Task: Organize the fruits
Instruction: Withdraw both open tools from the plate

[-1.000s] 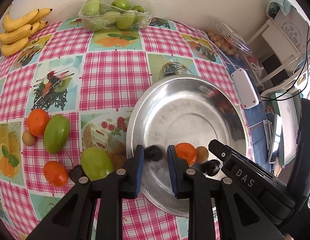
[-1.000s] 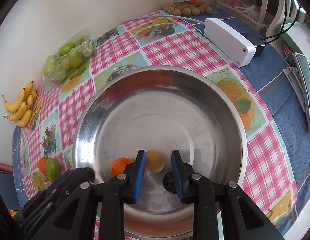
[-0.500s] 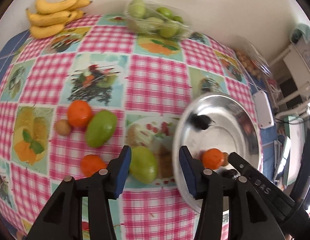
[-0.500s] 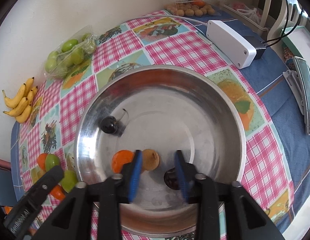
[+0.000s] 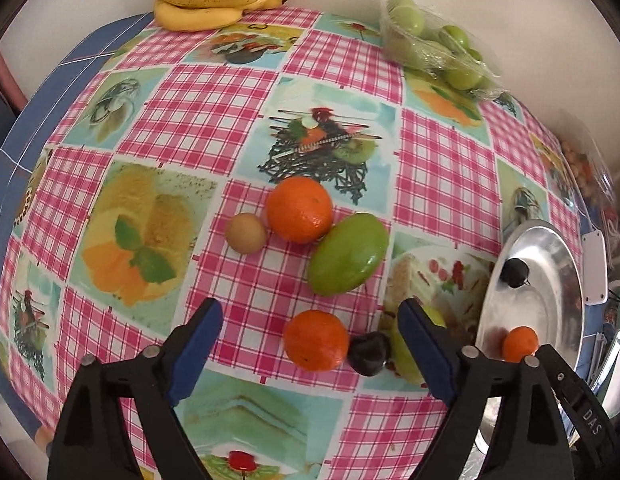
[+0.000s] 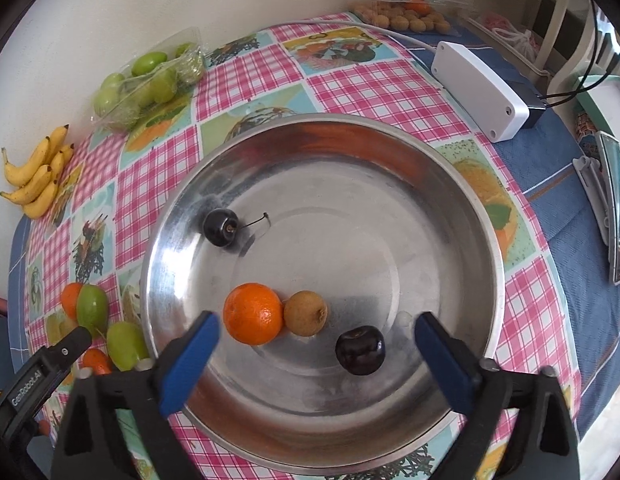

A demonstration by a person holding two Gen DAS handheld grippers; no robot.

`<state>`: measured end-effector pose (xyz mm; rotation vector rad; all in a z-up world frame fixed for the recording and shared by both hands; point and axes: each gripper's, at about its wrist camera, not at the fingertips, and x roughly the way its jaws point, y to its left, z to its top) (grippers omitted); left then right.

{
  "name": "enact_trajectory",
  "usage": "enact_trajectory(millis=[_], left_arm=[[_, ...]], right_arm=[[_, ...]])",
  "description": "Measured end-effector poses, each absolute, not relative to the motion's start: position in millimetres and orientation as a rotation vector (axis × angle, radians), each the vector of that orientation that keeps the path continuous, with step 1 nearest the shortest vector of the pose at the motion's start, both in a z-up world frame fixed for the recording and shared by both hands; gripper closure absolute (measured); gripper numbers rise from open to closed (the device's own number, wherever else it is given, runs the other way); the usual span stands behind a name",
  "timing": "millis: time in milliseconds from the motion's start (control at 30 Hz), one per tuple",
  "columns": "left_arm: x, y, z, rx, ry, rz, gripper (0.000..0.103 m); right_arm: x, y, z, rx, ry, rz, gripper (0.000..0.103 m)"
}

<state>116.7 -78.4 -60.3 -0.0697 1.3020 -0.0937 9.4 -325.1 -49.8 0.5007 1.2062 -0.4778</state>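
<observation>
Your shiny round metal bowl (image 6: 461, 184) holds a dimpled tangerine (image 6: 252, 313) and two glossy cherries; both your left gripper (image 5: 310, 354) and right gripper (image 6: 317, 354) have just been opening, holding nothing.

— What's that covering, the shiny pink-checked tablecloth with printed food pictures (image 5: 198, 120)?

— It fills most of the left view. A plain blue woven cloth (image 6: 569, 240) shows from under it on the right side of the right view.

— And the white rectangular plastic box (image 6: 477, 88)?

— Upper right of the right view, lying across the edge where check meets blue. A thin white cable (image 6: 389, 34) runs from its far end towards the top centre. A small black plug block (image 6: 535, 112) touches its near end, with thin black wires (image 6: 597, 52) leading off to the right edge.

— Behind it all?

— A bare cream wall (image 6: 110, 8) along the top, and a white-painted furniture frame (image 6: 557, 12) in the top right corner.
</observation>
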Motion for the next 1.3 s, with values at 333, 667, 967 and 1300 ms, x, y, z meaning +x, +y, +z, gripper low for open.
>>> enact_trajectory(millis=[333, 667, 967, 1300], left_arm=[[117, -83, -59, -0.023, 1.272, -0.096, 0.011], [110, -75, -37, -0.01, 1.2, -0.106, 0.011], [114, -27, -21, -0.066, 1.17, -0.028, 0.011], [107, 36, -22, -0.154, 1.15, 0.097, 0.011]], right_arm=[[15, -318, -49, 0.469, 1.203, -0.45, 0.0], [23, -298, -42, 0.402, 1.203, -0.39, 0.0], [35, -252, -29, 0.336, 1.194, -0.285, 0.0], [53, -178, -28, 0.22, 1.202, -0.125, 0.0]])
